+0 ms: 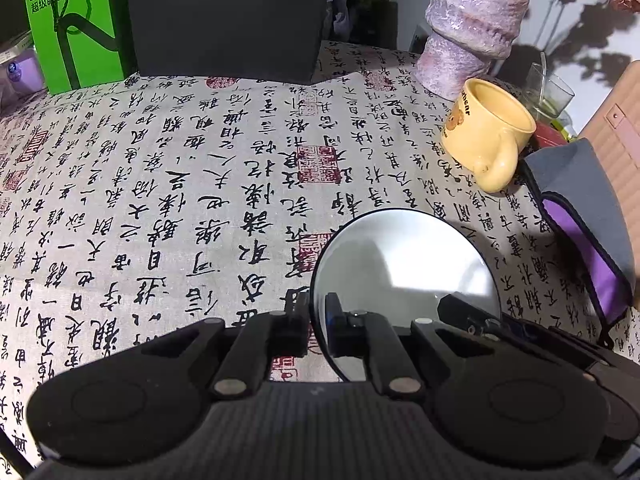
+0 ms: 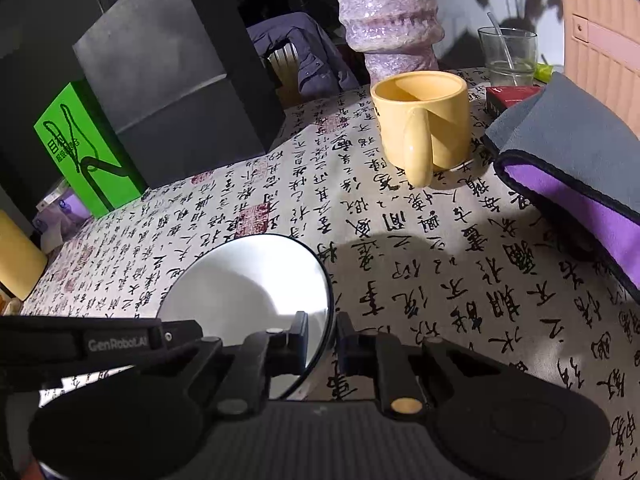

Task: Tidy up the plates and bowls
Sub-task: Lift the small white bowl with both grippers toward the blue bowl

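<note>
Left gripper [image 1: 318, 320] and right gripper [image 2: 322, 334] are each pinching opposite rims of the one white plate [image 1: 404, 264], which is resting on the calligraphy tablecloth [image 1: 180, 184]. Yellow mug [image 2: 424, 120] is standing at twelve o'clock beyond; purple vase [image 2: 388, 12] is standing farther behind.

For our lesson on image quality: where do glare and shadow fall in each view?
Left wrist view: a bright patch of glare on the round shiny plate. Right wrist view: a dark shadow on the calligraphy-printed tablecloth, beside the plate.
</note>
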Demonstrator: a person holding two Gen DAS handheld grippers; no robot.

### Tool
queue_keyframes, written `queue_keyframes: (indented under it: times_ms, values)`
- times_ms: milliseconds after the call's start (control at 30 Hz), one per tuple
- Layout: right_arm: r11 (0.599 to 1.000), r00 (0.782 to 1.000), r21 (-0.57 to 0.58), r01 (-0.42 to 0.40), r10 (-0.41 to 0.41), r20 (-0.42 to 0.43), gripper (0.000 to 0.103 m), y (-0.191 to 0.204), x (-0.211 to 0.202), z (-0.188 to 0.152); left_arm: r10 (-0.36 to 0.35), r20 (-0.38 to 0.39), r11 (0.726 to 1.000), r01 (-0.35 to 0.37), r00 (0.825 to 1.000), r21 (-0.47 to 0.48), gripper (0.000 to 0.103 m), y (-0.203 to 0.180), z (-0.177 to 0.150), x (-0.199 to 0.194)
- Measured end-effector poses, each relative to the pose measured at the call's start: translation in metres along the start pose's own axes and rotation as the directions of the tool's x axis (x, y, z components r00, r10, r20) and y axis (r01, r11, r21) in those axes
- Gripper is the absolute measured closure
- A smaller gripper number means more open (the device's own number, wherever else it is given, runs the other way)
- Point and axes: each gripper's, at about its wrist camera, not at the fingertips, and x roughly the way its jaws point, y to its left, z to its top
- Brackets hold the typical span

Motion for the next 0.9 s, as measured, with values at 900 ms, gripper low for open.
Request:
queue_keyframes:
  times_ms: [900]
  values:
    - [0.999, 0.999, -0.05, -0.001, 0.003, 0.036, 0.092, 0.044, -0.038, -0.002, -0.009, 0.057, 0.998, 0.012, 0.998, -0.057, 0.095, 0.034, -0.014, -0.056]
